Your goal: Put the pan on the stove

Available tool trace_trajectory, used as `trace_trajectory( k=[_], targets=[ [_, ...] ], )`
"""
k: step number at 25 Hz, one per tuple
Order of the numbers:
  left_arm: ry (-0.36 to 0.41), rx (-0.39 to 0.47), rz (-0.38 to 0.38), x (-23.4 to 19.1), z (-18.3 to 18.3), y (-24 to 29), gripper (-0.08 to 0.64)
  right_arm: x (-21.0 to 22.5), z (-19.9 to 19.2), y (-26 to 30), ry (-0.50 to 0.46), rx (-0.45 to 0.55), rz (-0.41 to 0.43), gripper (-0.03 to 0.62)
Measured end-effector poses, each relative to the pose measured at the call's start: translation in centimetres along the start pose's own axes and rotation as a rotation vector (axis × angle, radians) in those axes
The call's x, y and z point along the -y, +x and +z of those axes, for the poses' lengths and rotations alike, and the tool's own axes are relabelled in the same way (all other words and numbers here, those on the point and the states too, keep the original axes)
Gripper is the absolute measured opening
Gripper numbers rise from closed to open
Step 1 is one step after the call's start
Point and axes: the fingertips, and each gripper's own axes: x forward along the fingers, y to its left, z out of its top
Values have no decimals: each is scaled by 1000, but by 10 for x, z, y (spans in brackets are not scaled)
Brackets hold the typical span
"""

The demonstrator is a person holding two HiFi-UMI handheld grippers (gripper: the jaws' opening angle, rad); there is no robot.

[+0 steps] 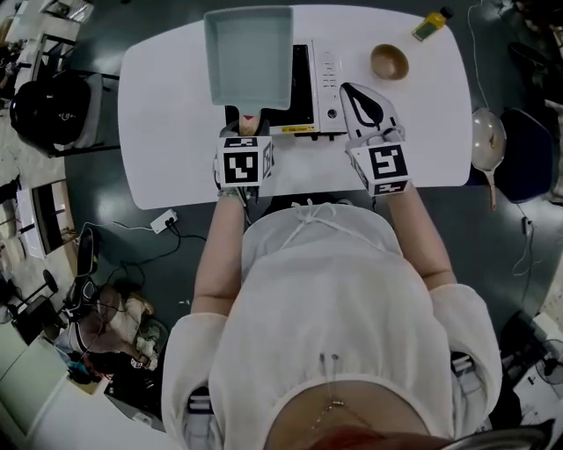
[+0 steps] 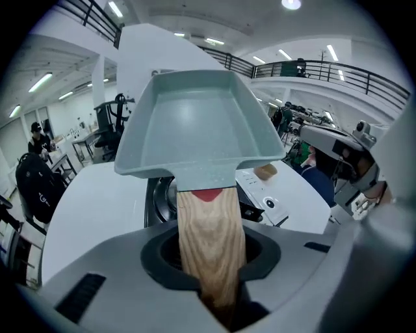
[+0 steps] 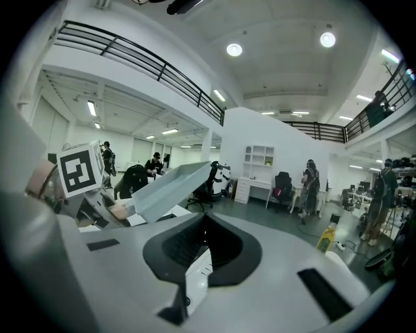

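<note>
A grey-blue square pan [image 1: 249,54] with a wooden handle [image 1: 244,119] hangs tilted in the air over the left part of the stove [image 1: 303,88]. My left gripper [image 1: 244,132] is shut on that handle near the table's front edge. In the left gripper view the handle [image 2: 209,240] runs between the jaws and the pan [image 2: 195,123] fills the middle, with the stove [image 2: 260,195] below it. My right gripper [image 1: 352,92] rests beside the stove's right end, shut with nothing in it. In the right gripper view the pan [image 3: 172,185] rises at the left.
On the white table [image 1: 167,105], a small wooden bowl [image 1: 389,61] stands behind the right gripper and a yellow bottle [image 1: 431,24] at the far right corner. A second pan [image 1: 486,141] lies off the table's right side. A power strip [image 1: 164,221] lies on the floor.
</note>
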Motion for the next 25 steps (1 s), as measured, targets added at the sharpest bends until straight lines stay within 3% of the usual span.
trace_trajectory(
  k=[11,23,25],
  targets=[
    [-61,-191,-53,5,-23,32,115,4,-11,13,-1,-44,12,6],
    [-126,-303,-37,6,-39,44,117,20,-25,14,17,-75,1,6],
    [-154,-368,-29,6,-46,39,118,21,-25,14,20,-77,2,6]
  ],
)
